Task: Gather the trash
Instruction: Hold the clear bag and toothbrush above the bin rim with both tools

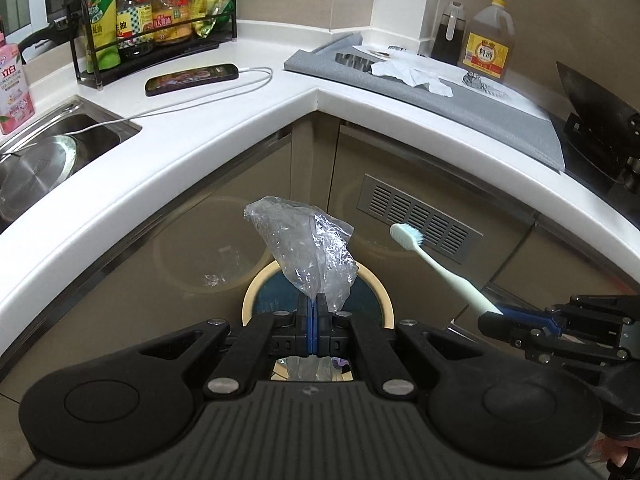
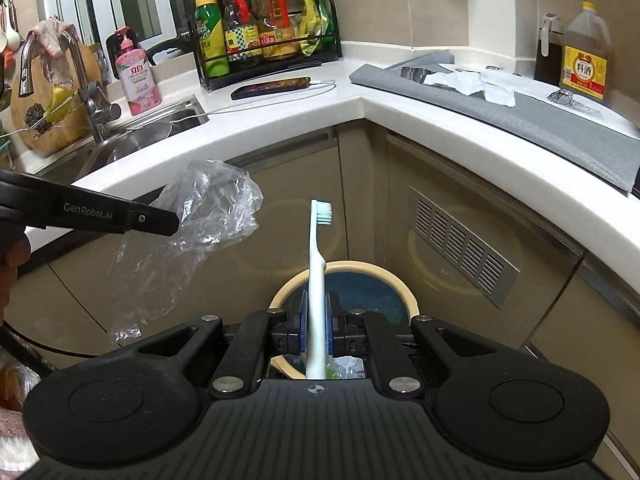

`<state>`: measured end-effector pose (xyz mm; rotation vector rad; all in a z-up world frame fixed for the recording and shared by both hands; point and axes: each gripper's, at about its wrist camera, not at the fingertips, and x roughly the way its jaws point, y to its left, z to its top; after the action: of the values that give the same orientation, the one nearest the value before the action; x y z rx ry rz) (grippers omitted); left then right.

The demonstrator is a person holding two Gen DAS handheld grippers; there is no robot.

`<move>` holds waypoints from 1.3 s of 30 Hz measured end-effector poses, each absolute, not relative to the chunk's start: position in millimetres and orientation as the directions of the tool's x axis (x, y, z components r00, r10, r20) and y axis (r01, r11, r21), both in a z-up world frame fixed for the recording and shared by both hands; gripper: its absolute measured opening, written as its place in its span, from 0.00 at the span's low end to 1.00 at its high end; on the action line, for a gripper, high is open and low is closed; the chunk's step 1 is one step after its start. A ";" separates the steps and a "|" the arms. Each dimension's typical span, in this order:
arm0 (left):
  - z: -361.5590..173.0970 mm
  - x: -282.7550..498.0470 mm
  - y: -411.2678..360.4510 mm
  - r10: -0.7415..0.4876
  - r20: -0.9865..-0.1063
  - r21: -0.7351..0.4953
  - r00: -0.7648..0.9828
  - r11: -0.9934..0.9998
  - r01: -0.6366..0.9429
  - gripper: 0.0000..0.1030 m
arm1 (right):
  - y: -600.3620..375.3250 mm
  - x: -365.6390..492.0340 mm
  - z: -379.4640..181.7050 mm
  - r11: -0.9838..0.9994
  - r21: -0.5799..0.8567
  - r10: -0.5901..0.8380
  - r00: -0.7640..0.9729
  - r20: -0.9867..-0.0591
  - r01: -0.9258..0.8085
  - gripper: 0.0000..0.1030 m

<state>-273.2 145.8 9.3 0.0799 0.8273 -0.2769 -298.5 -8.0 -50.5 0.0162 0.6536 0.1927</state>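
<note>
My left gripper (image 1: 315, 300) is shut on a crumpled clear plastic bag (image 1: 306, 242), which stands up above a round cream-rimmed trash bin (image 1: 250, 296) on the floor. My right gripper (image 2: 316, 312) is shut on a pale green toothbrush (image 2: 318, 264), bristles up, over the same trash bin (image 2: 404, 286). In the left wrist view the right gripper (image 1: 494, 316) comes in from the right with the toothbrush (image 1: 440, 264) slanting up-left. In the right wrist view the left gripper (image 2: 174, 222) reaches in from the left with the plastic bag (image 2: 200, 224). Crumpled white tissue (image 1: 412, 72) lies on the grey mat.
A white L-shaped counter (image 1: 224, 136) curves around the bin, with beige cabinet doors and a vent grille (image 1: 420, 218) below. On it lie a phone (image 1: 192, 79) on a cable, a bottle rack (image 1: 152, 16), a grey mat (image 1: 480, 108) and an oil jug (image 1: 490, 42). A sink (image 2: 148, 132) sits left.
</note>
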 end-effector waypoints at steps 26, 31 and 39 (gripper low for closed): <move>-9.2 -262.9 143.3 -0.202 -0.772 -0.045 0.602 0.963 0.265 0.00 | -8.5 -286.1 -60.4 0.980 0.083 0.191 0.741 -0.644 -0.180 0.10; -15.2 -256.9 142.8 -0.203 -0.784 -0.053 0.587 0.964 0.262 0.00 | -8.9 -279.7 -64.6 0.981 0.089 0.189 0.728 -0.658 -0.175 0.10; -28.6 -242.1 144.9 -0.202 -0.810 -0.066 0.551 0.964 0.257 0.00 | -8.7 -264.5 -73.9 0.980 0.100 0.193 0.700 -0.687 -0.172 0.10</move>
<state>-242.1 144.9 -28.6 0.0627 0.9496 -0.2719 -264.5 -8.7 -73.9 0.0285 0.7684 0.2035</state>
